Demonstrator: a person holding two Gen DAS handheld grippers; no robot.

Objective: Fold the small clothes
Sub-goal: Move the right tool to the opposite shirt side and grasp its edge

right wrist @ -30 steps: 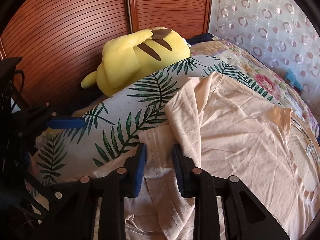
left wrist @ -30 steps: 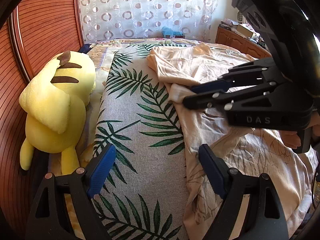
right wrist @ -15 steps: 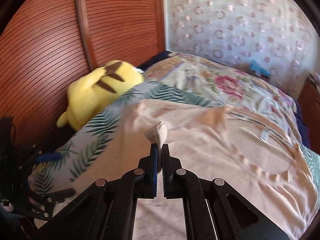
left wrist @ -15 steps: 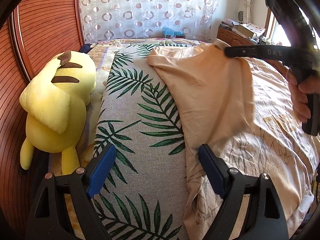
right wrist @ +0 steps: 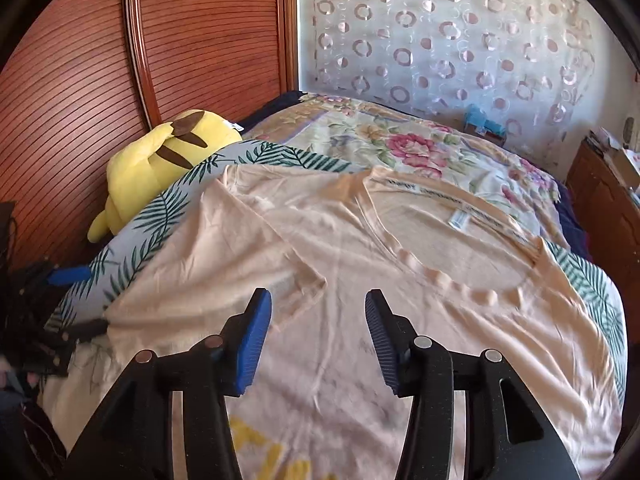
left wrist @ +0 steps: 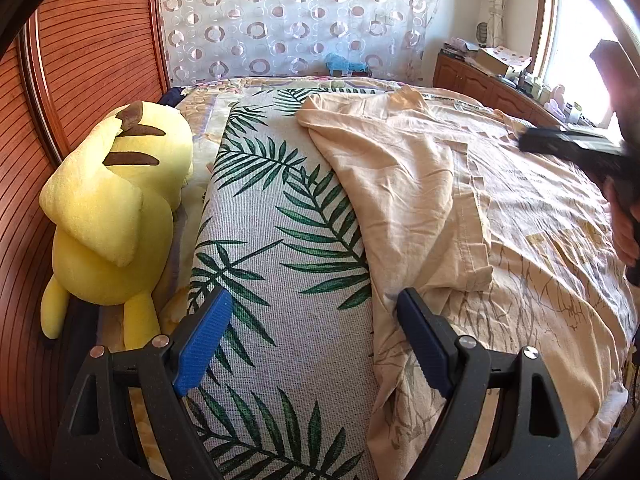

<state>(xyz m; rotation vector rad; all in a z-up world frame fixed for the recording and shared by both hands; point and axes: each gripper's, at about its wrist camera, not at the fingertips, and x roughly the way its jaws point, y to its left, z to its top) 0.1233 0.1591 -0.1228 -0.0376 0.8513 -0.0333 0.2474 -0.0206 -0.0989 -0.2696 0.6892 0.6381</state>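
A peach T-shirt lies spread on the bed, neckline toward the far side, its left sleeve folded inward over the body. My right gripper hovers just above the shirt's middle; its jaws are opening and no cloth is between the blue pads. It also shows as a dark blurred shape, the right gripper, at the right edge of the left wrist view, with a hand behind it. My left gripper stands open over the leaf-print cover, beside the shirt's left edge, holding nothing.
A yellow plush toy lies against the wooden headboard at the left. A floral quilt covers the far side. A wooden cabinet with clutter stands at the back right under a window.
The right gripper carried the pinched sleeve across the shirt to the right, then let it go and opened. The sleeve now lies folded over the body. The left gripper has not moved.
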